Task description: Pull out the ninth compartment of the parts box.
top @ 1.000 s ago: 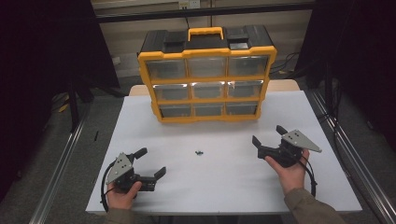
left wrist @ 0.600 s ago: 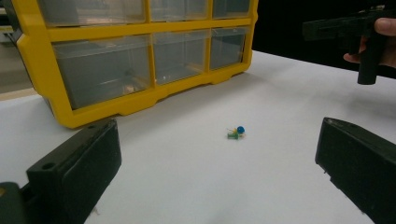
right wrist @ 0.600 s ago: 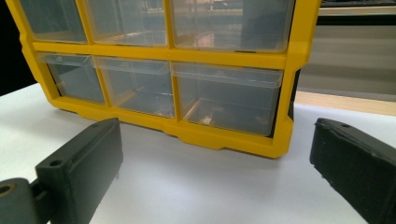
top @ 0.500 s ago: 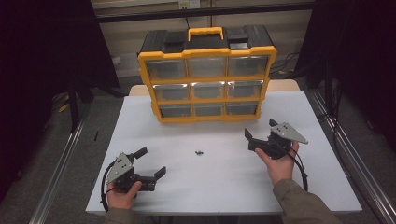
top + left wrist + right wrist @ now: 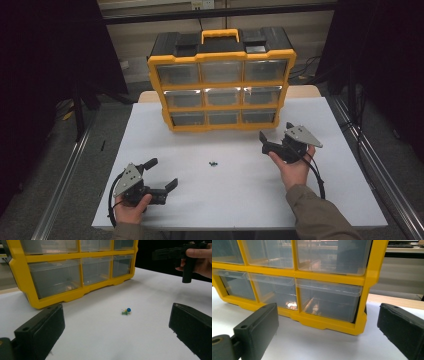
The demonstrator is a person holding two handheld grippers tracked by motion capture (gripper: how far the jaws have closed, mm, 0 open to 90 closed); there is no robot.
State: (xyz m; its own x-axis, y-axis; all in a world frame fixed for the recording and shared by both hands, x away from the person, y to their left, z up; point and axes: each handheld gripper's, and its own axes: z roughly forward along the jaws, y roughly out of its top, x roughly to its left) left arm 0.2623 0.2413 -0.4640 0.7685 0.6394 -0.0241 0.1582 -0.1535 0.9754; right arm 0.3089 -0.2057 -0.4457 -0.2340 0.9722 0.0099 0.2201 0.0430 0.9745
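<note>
Yellow plastic frames the drawer cabinet [image 5: 221, 80] at the far middle of the white table [image 5: 240, 195], black on top, nine clear drawers in three rows, yellow handle up. From the high view, the right gripper [image 5: 267, 141] sits just off the cabinet's lower right corner, jaws apart and grasping nothing; the left gripper [image 5: 162, 175] rests near the front left, jaws likewise spread. Between them lie small pins [image 5: 214, 163].

Left gripper view: jaws wide, the pins [image 5: 127, 311] blue and green, loose on the table, cabinet [image 5: 72, 272] far left, and the right gripper [image 5: 185, 262] held up at the far right.

Right gripper view: jaws released, the bottom right drawer [image 5: 328, 301] straight ahead, shut and see-through.
</note>
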